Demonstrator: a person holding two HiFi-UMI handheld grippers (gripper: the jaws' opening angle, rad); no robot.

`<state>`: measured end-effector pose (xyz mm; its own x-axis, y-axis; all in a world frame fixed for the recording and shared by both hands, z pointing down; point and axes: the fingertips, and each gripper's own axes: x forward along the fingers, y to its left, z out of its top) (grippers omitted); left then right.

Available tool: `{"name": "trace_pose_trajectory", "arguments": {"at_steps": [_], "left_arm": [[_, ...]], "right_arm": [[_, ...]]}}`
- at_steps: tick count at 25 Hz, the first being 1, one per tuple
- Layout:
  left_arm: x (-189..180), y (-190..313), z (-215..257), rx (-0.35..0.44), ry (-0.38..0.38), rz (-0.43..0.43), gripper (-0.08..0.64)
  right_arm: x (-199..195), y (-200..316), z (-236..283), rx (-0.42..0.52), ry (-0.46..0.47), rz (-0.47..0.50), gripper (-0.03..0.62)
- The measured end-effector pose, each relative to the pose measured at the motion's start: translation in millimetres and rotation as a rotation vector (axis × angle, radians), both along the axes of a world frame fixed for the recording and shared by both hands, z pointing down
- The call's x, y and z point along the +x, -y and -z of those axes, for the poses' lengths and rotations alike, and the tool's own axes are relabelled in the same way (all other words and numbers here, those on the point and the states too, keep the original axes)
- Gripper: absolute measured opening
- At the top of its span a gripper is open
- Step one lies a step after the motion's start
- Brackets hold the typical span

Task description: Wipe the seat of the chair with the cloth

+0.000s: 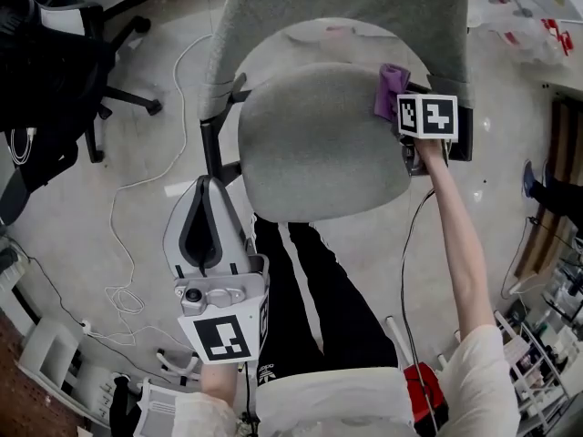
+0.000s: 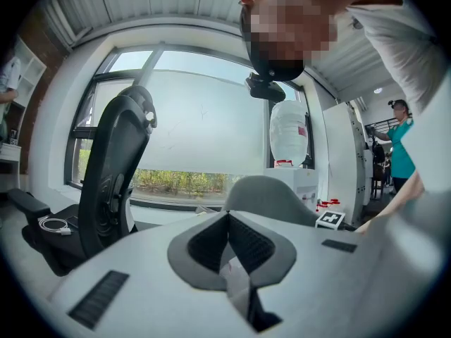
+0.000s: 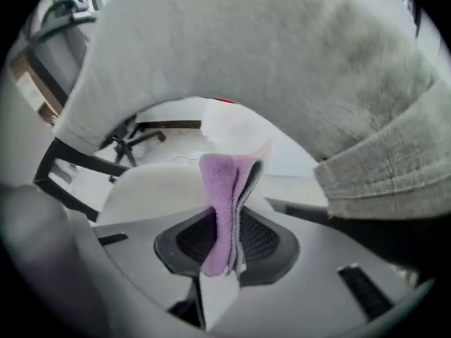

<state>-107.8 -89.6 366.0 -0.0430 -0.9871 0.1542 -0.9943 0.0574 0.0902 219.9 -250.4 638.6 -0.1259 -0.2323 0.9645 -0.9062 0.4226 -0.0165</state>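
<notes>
Right gripper (image 3: 225,239): jaws pinching the cloth (image 3: 220,201), a purple, fleecy piece folded double and standing out past the tips. It sits at the back-right corner of the chair seat (image 1: 319,144), just under the backrest (image 1: 346,7). Whether it touches the seat yet I cannot tell. Likely a starting corner, so strokes can run forward across the seat.

Seat: rounded, grey woven upholstery with a slightly napped look, and the backrest is the same fabric. The fleece should drag a little on it.

Left gripper (image 1: 209,209): its 2 jaws pressed together on nothing. It is held off the seat's front-left edge over the floor, probably parked clear of the wiping path.
</notes>
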Motion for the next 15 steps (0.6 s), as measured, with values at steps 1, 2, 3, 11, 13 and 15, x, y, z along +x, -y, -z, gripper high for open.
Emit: {"name": "trace_pose_trajectory", "arguments": {"at_steps": [1,2,3,11,13,15], "left_arm": [[-7.8,-4.8,-0.3,-0.004,0.002,0.017,0.012],[-15.2,-9.9,-1.0,-0.010,0.004,0.035,0.012],[-21.9,-15.1,-2.0,-0.017,0.006,0.053,0.012],[-58.3,-44.2,-2.9,-0.049,0.018,0.146,0.012],[-62.7,-48.2,-4.4,-0.049,0.017,0.152,0.012],[-64.3,-51.6,-6.6,-0.051,0.012,0.157,0.012]], "right_arm": [[-28.2,-16.2,10.6,-0.018,0.081,0.034,0.091],[-60.1,-36.2,19.1,-0.049,0.164,0.076,0.091],[-93.0,-57.7,24.9,-0.087,0.242,0.116,0.091],[-276.9,-192.4,-5.4,-0.385,0.512,0.189,0.091],[-288.4,-197.7,-17.6,-0.371,0.481,0.199,0.091],[-286.0,-196.8,-30.3,-0.361,0.445,0.203,0.091]]}}
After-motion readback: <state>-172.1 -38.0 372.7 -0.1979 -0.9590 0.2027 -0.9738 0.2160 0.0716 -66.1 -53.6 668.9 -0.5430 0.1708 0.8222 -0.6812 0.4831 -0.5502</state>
